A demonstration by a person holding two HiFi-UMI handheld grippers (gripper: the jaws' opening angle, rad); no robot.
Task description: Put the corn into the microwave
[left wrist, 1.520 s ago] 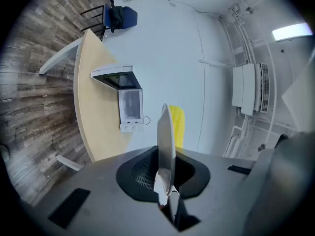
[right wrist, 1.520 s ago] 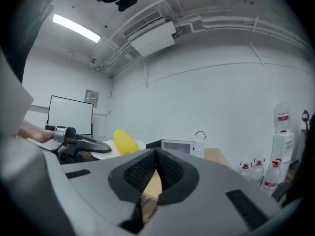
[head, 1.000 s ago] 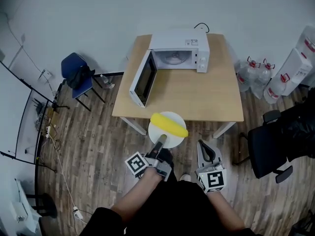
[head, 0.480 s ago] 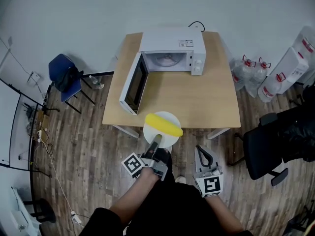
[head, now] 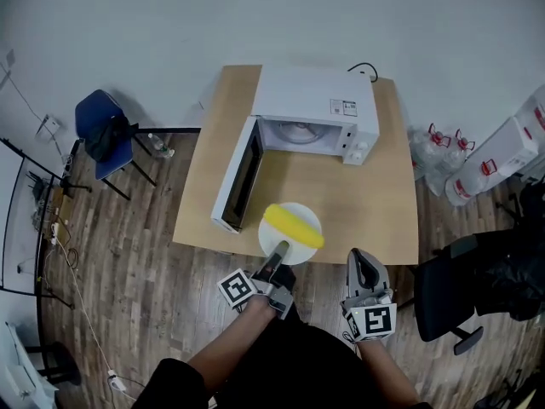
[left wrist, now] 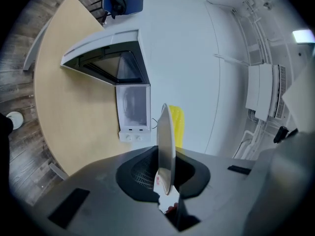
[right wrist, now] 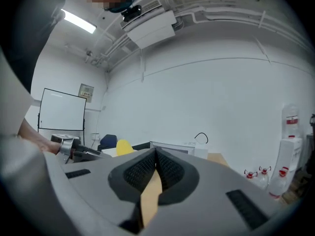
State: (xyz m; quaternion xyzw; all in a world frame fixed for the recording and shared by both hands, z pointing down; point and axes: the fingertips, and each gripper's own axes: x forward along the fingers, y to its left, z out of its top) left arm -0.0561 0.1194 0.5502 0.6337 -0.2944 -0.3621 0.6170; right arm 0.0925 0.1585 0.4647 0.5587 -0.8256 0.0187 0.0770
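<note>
Walls: plain white wall (head: 170,15) behind the table; a whiteboard (right wrist: 61,111) hangs on a side wall
Floor: dark wood plank floor (head: 128,271), with cables (head: 68,254) trailing along its left edge
Table: light wooden table (head: 383,211) close to the wall
Seating: blue chair (head: 98,126) draped with dark clothing, left of the table; black office chair (head: 447,292) to its right
Light: ceiling strip light (right wrist: 78,21) lit, near a white air conditioner (right wrist: 150,26)
Corner: large water bottles (head: 438,147) on the floor

Blue chair (head: 89,118) stood left of your bench (head: 383,216), water bottles (head: 438,143) and black office chair (head: 460,284) sat right, wood floor (head: 128,254) below.
</note>
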